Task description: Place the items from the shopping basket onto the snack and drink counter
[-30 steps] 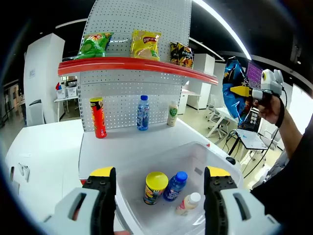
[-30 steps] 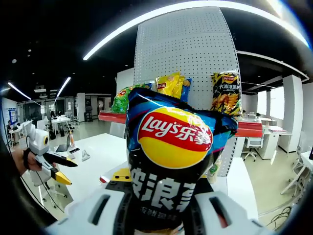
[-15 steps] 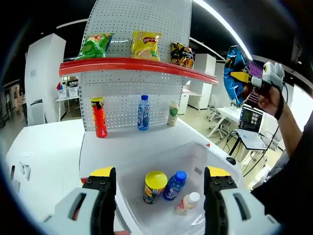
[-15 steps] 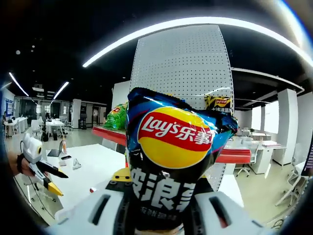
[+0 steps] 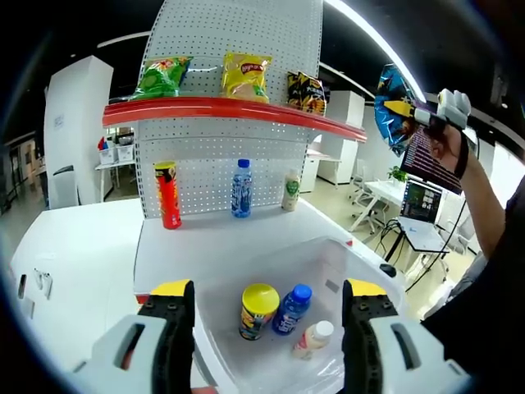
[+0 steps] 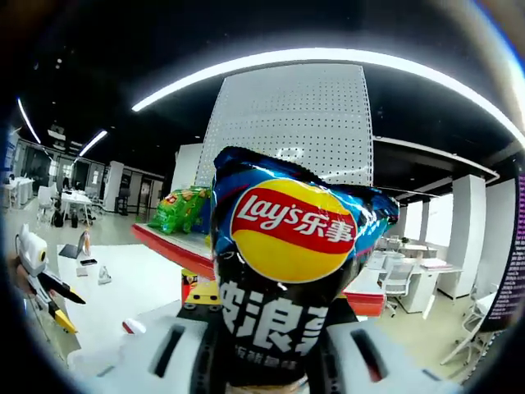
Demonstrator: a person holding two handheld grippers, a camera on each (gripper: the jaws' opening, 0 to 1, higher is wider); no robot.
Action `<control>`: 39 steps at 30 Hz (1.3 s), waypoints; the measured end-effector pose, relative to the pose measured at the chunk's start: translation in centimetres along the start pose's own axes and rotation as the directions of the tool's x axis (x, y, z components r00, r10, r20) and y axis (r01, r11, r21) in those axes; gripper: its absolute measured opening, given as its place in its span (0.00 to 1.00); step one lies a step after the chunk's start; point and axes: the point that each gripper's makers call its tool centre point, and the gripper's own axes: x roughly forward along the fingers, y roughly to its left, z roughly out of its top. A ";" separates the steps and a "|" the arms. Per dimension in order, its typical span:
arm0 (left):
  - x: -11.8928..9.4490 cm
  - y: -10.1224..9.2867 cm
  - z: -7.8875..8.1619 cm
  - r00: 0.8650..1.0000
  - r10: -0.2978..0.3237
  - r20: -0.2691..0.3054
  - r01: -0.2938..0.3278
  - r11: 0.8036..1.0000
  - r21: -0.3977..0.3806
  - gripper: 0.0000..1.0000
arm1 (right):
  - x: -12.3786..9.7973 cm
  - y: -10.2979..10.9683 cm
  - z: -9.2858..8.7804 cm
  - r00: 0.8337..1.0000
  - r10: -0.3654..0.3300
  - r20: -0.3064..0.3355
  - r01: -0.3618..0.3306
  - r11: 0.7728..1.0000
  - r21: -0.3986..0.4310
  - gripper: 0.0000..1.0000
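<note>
My right gripper [image 6: 267, 345] is shut on a blue and black Lay's chip bag [image 6: 283, 263], held upright in front of the lens. In the left gripper view the same chip bag [image 5: 392, 119] hangs high at the right in the right gripper [image 5: 414, 112], level with the red upper shelf [image 5: 230, 111]. My left gripper [image 5: 267, 324] stands open over the white shopping basket [image 5: 344, 263]. Inside lie a yellow-lidded can [image 5: 257, 309], a blue bottle [image 5: 291, 308] and a small pale bottle [image 5: 312, 338].
On the upper shelf stand a green bag [image 5: 160, 75], a yellow bag [image 5: 244, 75] and a dark bag [image 5: 305, 90]. The white counter [image 5: 213, 242] holds a red tube [image 5: 167, 194], a blue bottle [image 5: 239, 189] and a pale bottle [image 5: 289, 190]. Desks and chairs lie at the right.
The right gripper has lifted the chip bag higher and a little toward the upper shelf. The left gripper and the basket's contents have stayed where they were.
</note>
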 end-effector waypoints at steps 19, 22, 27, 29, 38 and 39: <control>-0.9 0.2 -0.1 1.000 0.027 0.014 -0.026 1.000 -0.012 0.72 | 3.2 -2.9 3.9 0.998 -0.043 0.053 0.046 0.997 -0.059 0.30; -0.9 0.2 -0.2 0.999 0.029 0.015 -0.028 0.999 -0.015 0.72 | 3.7 -3.3 4.3 0.997 -0.045 0.063 0.049 0.997 -0.065 0.30; -1.1 0.3 -0.2 0.999 0.035 0.016 -0.035 0.999 -0.016 0.72 | 4.3 -4.0 5.2 0.995 -0.056 0.079 0.062 0.995 -0.077 0.30; -1.3 0.5 -0.1 0.999 0.041 0.019 -0.041 0.999 -0.019 0.72 | 4.6 -4.3 5.6 0.995 -0.060 0.084 0.067 0.994 -0.085 0.30; -1.7 0.6 -0.4 0.998 0.053 0.019 -0.052 0.998 -0.023 0.72 | 5.5 -5.7 6.7 0.992 -0.075 0.098 0.085 0.992 -0.097 0.30; -1.7 0.5 -0.4 0.998 0.053 0.018 -0.052 0.998 -0.023 0.72 | 5.7 -5.9 6.8 0.992 -0.077 0.098 0.087 0.991 -0.098 0.30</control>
